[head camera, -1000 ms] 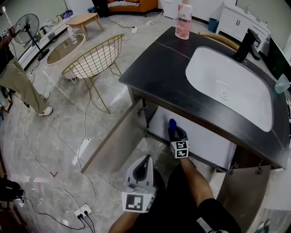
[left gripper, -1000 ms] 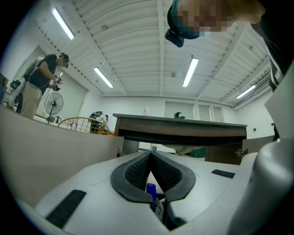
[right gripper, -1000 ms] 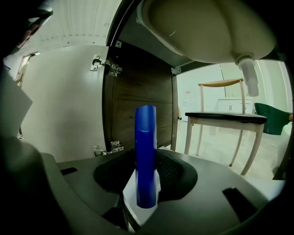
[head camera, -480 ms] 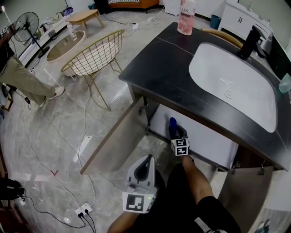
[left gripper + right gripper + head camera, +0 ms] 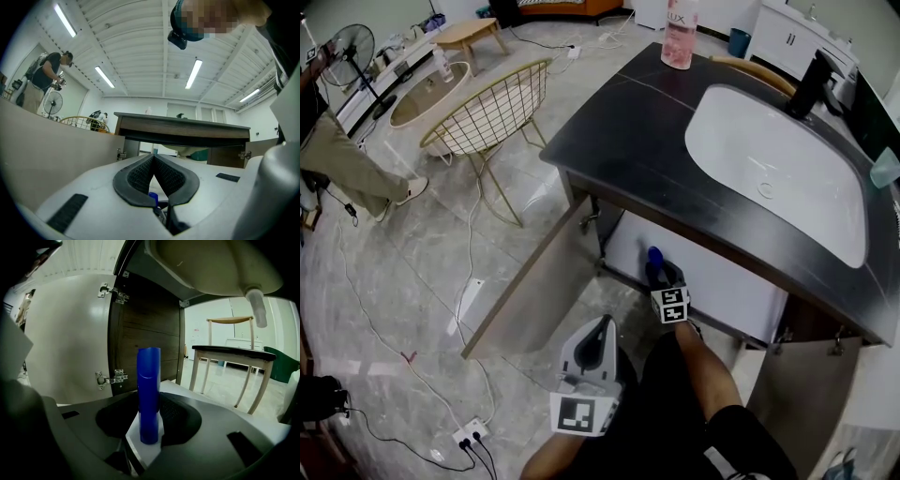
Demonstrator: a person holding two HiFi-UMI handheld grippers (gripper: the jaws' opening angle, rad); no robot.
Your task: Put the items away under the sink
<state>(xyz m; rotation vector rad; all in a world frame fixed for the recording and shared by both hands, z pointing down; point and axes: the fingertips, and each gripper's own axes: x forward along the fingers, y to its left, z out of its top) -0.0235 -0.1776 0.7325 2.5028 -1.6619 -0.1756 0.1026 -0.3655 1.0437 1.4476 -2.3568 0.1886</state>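
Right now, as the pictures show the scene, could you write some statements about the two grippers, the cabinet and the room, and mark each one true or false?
1. The right gripper holds a blue bottle upright between its jaws. True.
2. The left gripper holds a pink bottle. False: its jaws are together on nothing, and the pink bottle stands on the countertop.
3. The cabinet door under the sink is closed. False: it stands wide open.
4. A wire chair stands on the floor beyond the countertop. True.
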